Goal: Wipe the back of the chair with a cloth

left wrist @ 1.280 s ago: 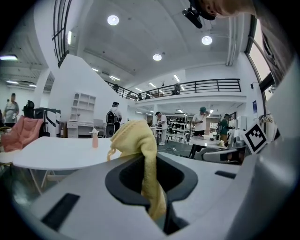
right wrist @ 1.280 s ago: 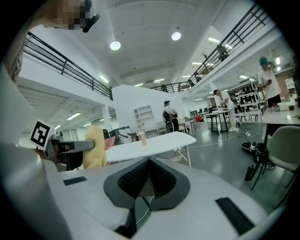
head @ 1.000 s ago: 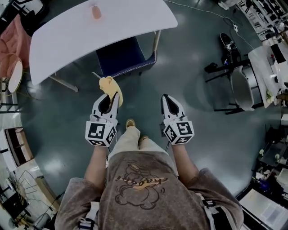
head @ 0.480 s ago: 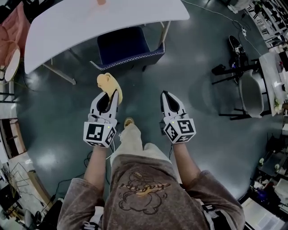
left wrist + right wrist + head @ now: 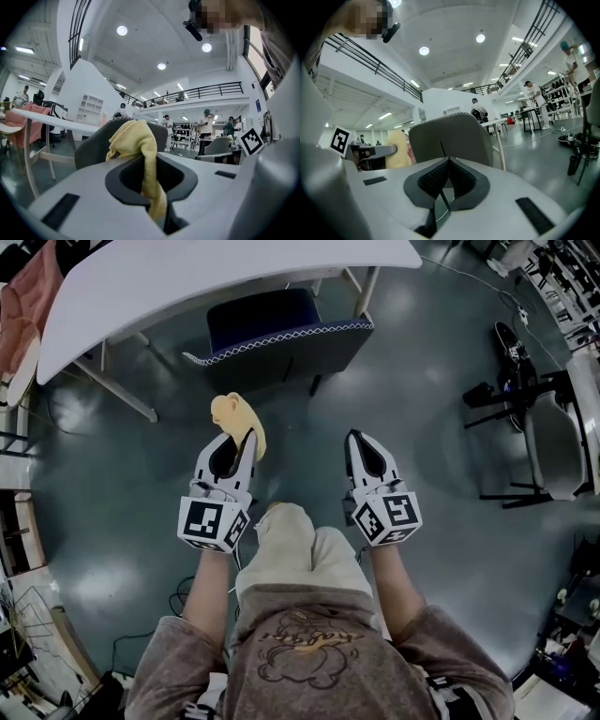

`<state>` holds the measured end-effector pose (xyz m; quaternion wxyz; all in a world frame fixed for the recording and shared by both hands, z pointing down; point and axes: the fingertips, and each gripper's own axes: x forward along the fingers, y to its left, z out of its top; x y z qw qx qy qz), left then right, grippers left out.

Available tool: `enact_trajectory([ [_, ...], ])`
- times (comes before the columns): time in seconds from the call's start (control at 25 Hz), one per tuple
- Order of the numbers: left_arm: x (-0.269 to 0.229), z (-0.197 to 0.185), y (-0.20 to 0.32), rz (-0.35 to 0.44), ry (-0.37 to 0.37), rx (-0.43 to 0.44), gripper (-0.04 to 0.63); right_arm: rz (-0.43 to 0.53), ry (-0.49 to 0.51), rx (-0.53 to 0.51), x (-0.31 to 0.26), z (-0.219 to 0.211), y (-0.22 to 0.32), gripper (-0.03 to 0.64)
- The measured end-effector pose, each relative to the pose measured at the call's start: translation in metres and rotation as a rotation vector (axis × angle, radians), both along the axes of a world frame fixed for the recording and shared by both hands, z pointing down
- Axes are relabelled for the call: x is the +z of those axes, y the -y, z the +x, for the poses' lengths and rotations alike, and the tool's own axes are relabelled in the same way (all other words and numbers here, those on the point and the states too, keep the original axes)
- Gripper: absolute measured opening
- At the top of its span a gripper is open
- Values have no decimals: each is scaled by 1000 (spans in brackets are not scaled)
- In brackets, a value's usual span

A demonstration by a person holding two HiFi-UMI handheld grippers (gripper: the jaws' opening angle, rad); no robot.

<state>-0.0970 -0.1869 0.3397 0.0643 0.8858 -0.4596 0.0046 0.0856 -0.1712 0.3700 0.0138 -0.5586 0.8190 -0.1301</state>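
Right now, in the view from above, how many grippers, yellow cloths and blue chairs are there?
Grippers: 2 (left gripper, right gripper)
Yellow cloth: 1
Blue chair: 1
Total: 4

brown cartoon-print t-shirt (image 5: 309, 657), beige trousers (image 5: 286, 545)

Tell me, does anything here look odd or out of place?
Nothing stands out. The chair stands upright, partly under the table, and the yellow cloth is pinched in the left gripper, bunched beyond its tips. The right gripper is shut and empty.
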Motion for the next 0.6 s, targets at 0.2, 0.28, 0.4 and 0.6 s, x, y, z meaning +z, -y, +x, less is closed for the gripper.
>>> enact_trajectory([
  [0.2,59,0,16,49,-13,-1,52,43,5,-6,66,-3,15,25],
  [0.28,80,0,22,72,-18,-1,52,67,2,-8,90,-4,22,25],
  [0.4,111,4,23,97,-21,-1,52,99,4,-17,124,-2,24,25],
  [0.6,151,20,21,124,-19,17,52,119,13,-23,172,4,24,25],
])
